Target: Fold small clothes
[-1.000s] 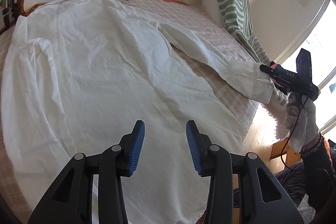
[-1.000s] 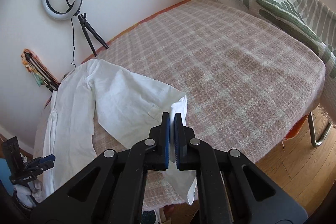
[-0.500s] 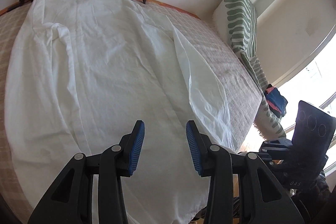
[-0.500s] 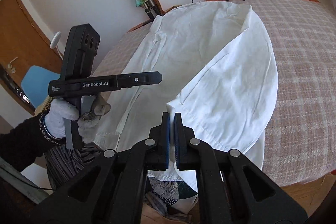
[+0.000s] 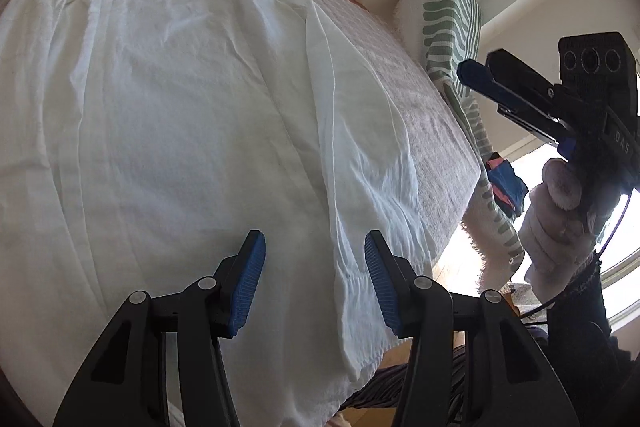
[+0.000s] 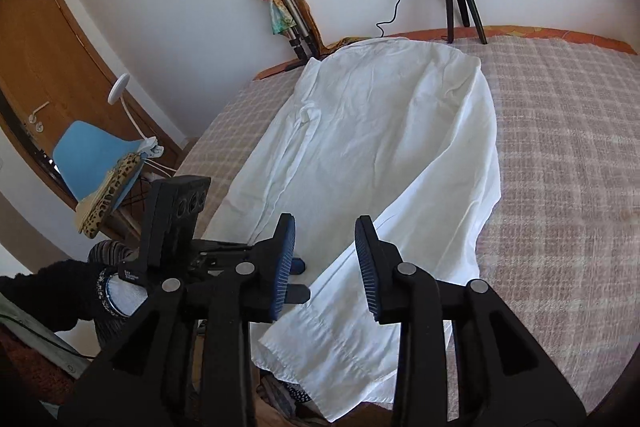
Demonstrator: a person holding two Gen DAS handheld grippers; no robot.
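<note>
White shirt spread flat across checked bedspread, long axis running from near edge toward far wall. Right gripper just parted, nothing between pads, folded sleeve lying released directly beneath and ahead. Left gripper likewise spread wider and empty, poised over hem by sleeve cuff, angled downward. Both close; right nearer sleeve, left nearer body edge. Gloved right hand raised off bed's corner.

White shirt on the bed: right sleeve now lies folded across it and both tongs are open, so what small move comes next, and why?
Probably the left tongs drop onto the white shirt and pinch its left edge to fold inward, since only the right sleeve is folded.
</note>
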